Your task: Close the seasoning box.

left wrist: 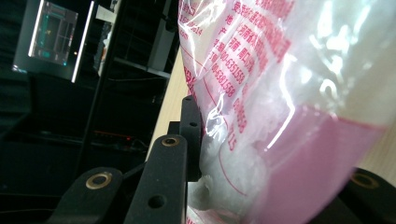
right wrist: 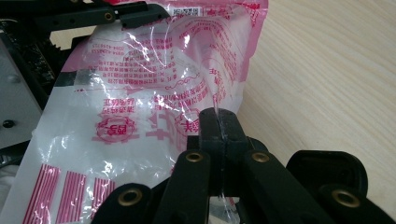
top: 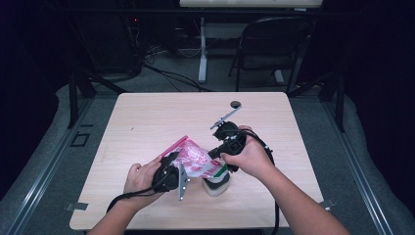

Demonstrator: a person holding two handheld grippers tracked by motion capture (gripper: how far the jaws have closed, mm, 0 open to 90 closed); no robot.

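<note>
Looking at how this plastic bag (top: 195, 161) behaves: it's thin, crinkly film with white fluffy stuff inside, so I'd guess light, floppy and slippery. It hangs just above the counter (top: 147, 122), right over a small white jar (top: 216, 186). Left tongs (top: 172, 169) have the bag between their jaws on its left side, and right tongs (right wrist: 219, 128) are clamped tight on a fold of film at the opposite edge. Pinching the flat empty edges seems safest; squeezing the puffy middle would probably slide off.
</note>
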